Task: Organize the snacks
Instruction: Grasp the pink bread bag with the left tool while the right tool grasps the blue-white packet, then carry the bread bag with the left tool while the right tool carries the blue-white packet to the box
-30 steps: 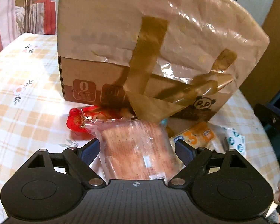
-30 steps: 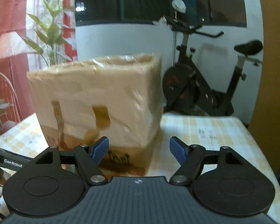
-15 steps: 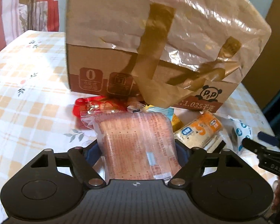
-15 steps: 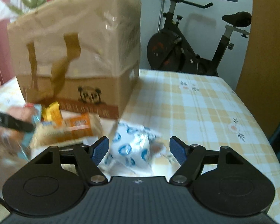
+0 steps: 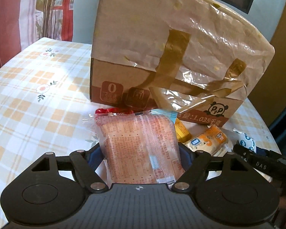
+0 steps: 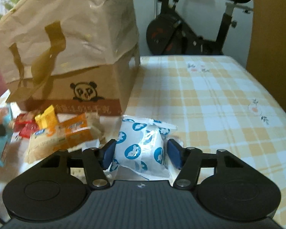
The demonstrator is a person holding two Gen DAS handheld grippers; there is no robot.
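Note:
My left gripper point(image 5: 140, 152) is shut on a pink snack packet point(image 5: 141, 143), its pads pressing both sides. Behind it stands a cardboard box point(image 5: 112, 84) lined with a brown paper bag point(image 5: 162, 28). At the box's foot lie a red packet point(image 5: 112, 111), a yellow packet point(image 5: 182, 131) and an orange-and-white packet point(image 5: 206, 141). My right gripper point(image 6: 141, 152) is closing its jaws on a white packet with blue prints point(image 6: 143, 148), and both pads touch its wrapper. In the right wrist view the orange packet point(image 6: 66, 133) lies just to the left.
The table carries a yellow checked cloth point(image 6: 209, 95) with bare room right of the box point(image 6: 104, 87). An exercise bike point(image 6: 190, 28) stands past the far edge. Curtains point(image 5: 9, 19) hang behind the table's left side.
The left jaws closed on the pink packet and it rose a little. The right gripper came down from facing the box to the white and blue packet, and its jaws narrowed around it.

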